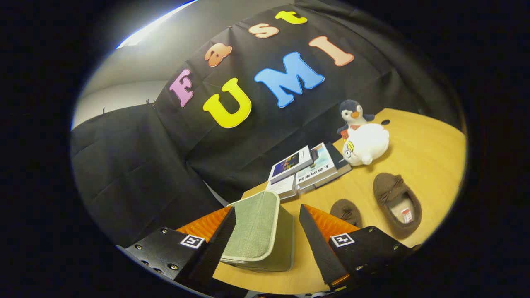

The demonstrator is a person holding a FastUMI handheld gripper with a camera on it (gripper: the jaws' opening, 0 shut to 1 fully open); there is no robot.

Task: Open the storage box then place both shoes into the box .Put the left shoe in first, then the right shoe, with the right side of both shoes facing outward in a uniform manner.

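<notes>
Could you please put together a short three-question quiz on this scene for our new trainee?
1. True or false: the green storage box between the fingers of the gripper has its lid shut.
2. Multiple choice: what lies just beyond the box on the table? A) a stack of books B) a mug C) a folded towel
3. Fill in: the two brown shoes lie on the table to the ___ of the box.

Key
1. True. The lid lies flat on the box, and the fingers stand apart on either side of it without pressing.
2. A. Behind the books sit a white plush toy and a penguin toy.
3. Right.
</notes>
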